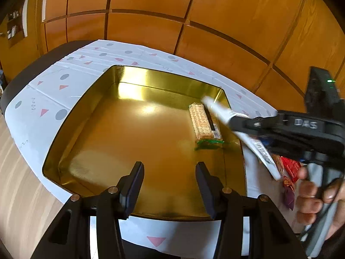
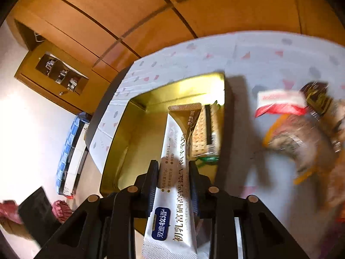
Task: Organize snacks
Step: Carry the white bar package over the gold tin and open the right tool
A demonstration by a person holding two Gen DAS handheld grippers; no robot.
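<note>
We've got the right gripper [image 2: 173,170] clamped on a white stick sachet [image 2: 172,151], hanging over the gold tin's [image 1: 71,116] right edge beside the cracker pack [image 1: 200,120]. It's light, floppy and slick, so we pinch mid-length. Left gripper [image 1: 170,168] hangs spread, empty.

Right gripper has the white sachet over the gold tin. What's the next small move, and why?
Probably lower the right gripper a little and set the white sachet on the tin floor, left of the cracker pack. The sachet is clamped and already hangs over the tin's right side, and the floor there is bare. The left gripper is open and holds nothing.
</note>
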